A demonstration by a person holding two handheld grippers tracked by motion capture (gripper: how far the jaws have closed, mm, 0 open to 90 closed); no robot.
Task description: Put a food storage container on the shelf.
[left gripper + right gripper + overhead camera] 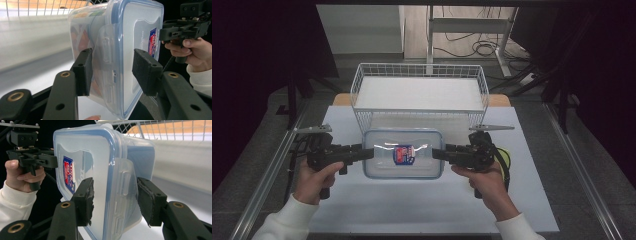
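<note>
A clear plastic container (pixel 403 153) with a blue-rimmed snap lid and a red and blue label hangs just above the white table, in front of the basket. My left gripper (pixel 367 153) is shut on its left end and my right gripper (pixel 437 153) on its right end. In the left gripper view the pads (pixel 83 71) clamp the container (pixel 117 45) across lid and base beside a side clip; orange contents show through the wall. In the right gripper view the pads (pixel 86 200) squeeze the container (pixel 100 160) the same way. Each gripper view shows the other gripper (pixel 185 27) (pixel 32 157) at the far end.
A white wire basket (pixel 419 111) with a white floor stands just behind the container. The white table top (pixel 422 205) stretches toward the person, whose white-sleeved hands hold the grippers. Metal rails run along both table sides.
</note>
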